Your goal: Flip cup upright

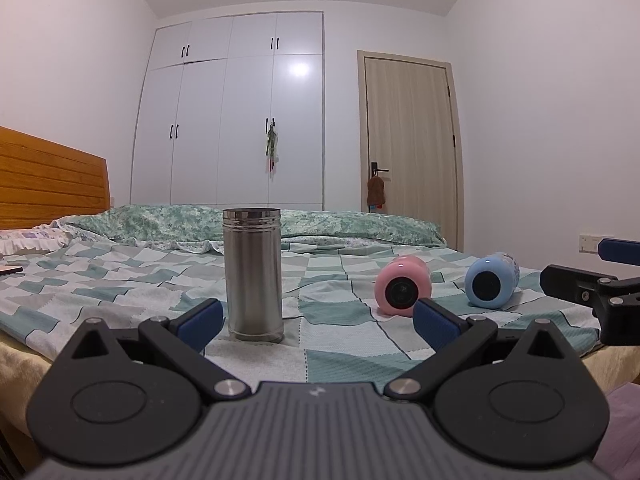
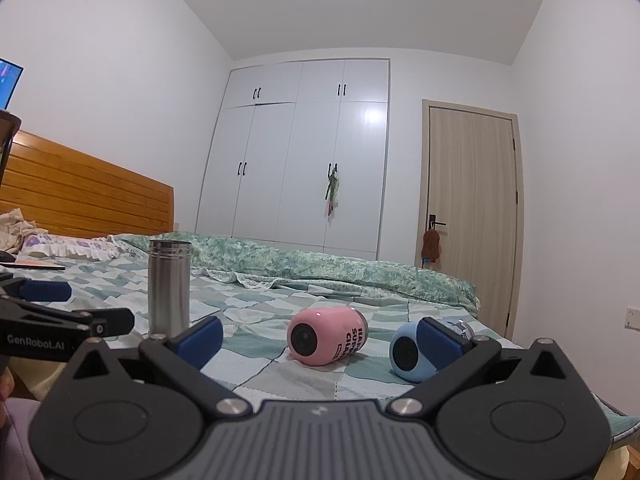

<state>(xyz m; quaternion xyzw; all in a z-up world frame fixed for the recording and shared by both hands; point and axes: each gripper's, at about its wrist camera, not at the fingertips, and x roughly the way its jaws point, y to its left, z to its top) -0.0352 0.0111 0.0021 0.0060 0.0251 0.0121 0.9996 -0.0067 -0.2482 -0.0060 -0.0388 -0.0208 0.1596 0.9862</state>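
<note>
The right gripper (image 2: 320,340) is standing wide open and empty, and so is the left gripper (image 1: 318,320). Ahead of the right jaws, the pink cup (image 2: 328,341) and blue cup (image 2: 416,354) are lying on the bed (image 2: 280,360), bases probably toward the camera. The steel cup (image 2: 169,288) is standing upright farther left.

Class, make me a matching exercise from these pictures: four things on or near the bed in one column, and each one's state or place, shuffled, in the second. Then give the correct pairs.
Column one:
1. steel cup
2. pink cup
3. blue cup
4. left hand-held gripper

Column two:
A. open, holding nothing
B. lying on its side, farthest right
C. standing upright on the bed
D. lying on its side, printed black lettering

Pairs: 1-C, 2-D, 3-B, 4-A
</note>
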